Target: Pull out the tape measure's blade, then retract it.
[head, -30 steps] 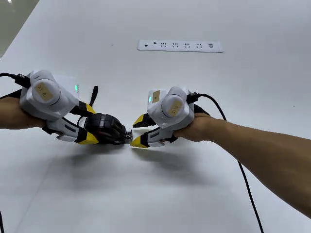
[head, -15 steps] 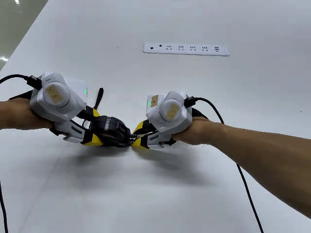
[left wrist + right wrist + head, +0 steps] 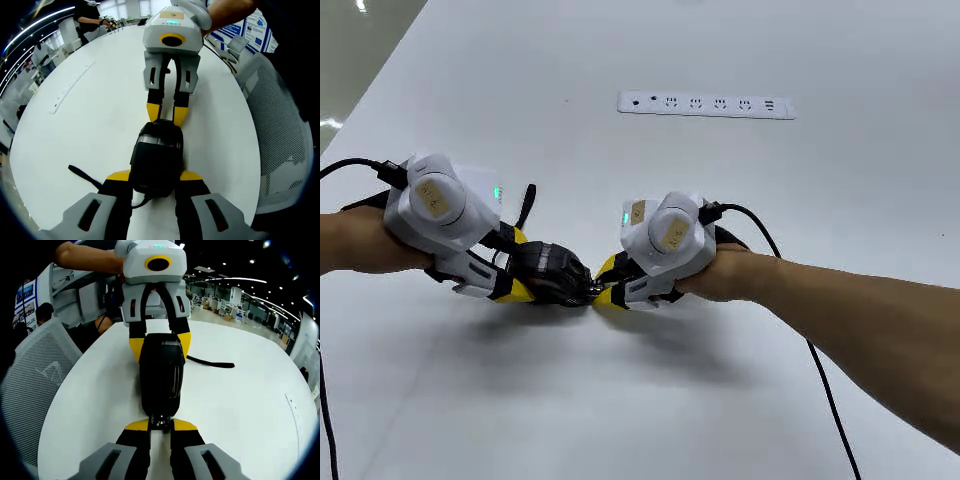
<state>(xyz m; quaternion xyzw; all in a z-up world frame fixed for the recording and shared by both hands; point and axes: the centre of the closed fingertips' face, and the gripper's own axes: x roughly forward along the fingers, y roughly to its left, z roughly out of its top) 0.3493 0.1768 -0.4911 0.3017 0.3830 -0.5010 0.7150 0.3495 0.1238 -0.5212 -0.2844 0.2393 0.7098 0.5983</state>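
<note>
Your left gripper (image 3: 155, 176) clamps the tape measure (image 3: 157, 160) by its case, low over the tabletop (image 3: 650, 400) nearer its left edge. Your right gripper (image 3: 161, 425) is pinched nearly closed on the blade tip (image 3: 161, 419). The pull-out looks about to start: draw the right straight away and hold the left steady.

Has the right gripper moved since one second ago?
Yes. Against the power strip, the right gripper edged left toward the tape measure, its fingers closing on the blade hook.

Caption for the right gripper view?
Right gripper pinches the blade tip of the tape measure, held by the left gripper.
</note>
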